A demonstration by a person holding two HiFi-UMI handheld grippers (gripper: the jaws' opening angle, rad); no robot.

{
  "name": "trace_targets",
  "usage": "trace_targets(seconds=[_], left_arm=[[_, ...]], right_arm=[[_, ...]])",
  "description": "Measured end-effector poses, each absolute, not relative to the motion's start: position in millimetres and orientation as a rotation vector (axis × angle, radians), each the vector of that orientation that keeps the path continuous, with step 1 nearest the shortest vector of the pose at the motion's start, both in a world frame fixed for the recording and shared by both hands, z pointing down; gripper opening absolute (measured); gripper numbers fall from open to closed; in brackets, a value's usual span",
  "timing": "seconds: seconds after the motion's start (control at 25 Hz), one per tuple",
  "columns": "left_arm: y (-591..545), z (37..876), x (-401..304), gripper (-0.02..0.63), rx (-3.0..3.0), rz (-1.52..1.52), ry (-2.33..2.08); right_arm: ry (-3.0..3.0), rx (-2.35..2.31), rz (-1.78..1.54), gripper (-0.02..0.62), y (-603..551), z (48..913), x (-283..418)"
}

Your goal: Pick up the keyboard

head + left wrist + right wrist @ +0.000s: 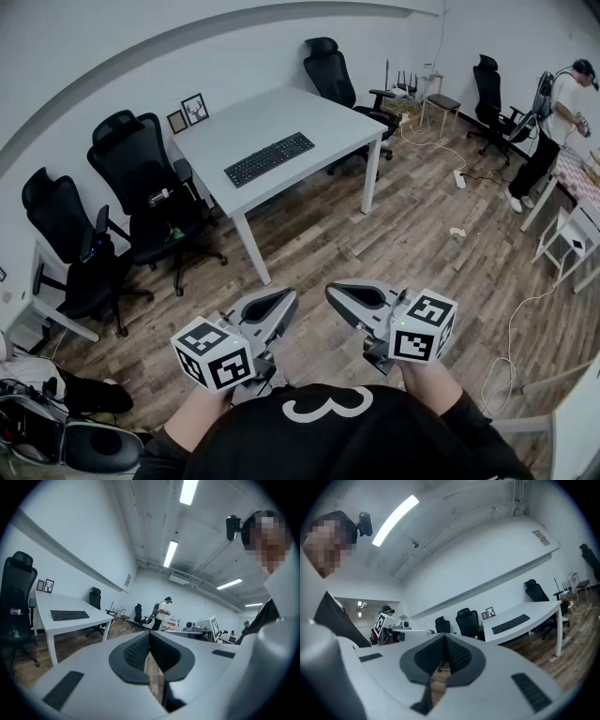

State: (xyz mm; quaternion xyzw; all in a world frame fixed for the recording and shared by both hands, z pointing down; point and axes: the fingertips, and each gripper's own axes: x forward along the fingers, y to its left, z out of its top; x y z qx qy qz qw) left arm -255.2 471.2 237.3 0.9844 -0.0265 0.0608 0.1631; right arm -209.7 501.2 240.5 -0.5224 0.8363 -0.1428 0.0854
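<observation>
- Keyboard (269,158) lies by the table's (281,111) near edge: probably light, stiff, thin; grip its short ends.
- Left gripper (281,302), right gripper (342,298): pressed together, empty.

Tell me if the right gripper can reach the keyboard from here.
Probably not yet: the right gripper, shut, is far from the keyboard on the white table. Only floor lies between them.

The head view is looking steeply down over the left gripper (285,298) and right gripper (334,292), the table (309,112) well ahead. Both gripper views are looking level along their jaws, sharing that table and keyboard (269,157).
</observation>
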Motion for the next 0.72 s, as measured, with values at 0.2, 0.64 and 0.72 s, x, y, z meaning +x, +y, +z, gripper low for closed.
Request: trace_targets(seconds=[0.2,0.64,0.72], left_arm=[[473,235,-254,0.012,2.812,0.171,-0.060],[471,235,-228,0.012,2.842,0.177,0.054],[461,240,-219,0.012,2.831,0.183,0.077]], right_arm=[[2.494,-1.568,-0.389,0.006,503,237,-211],[2.455,-1.597,-0.395,0.006,498,241,-196],[2.441,-1.609,-0.416,0.006,490,246,-190]])
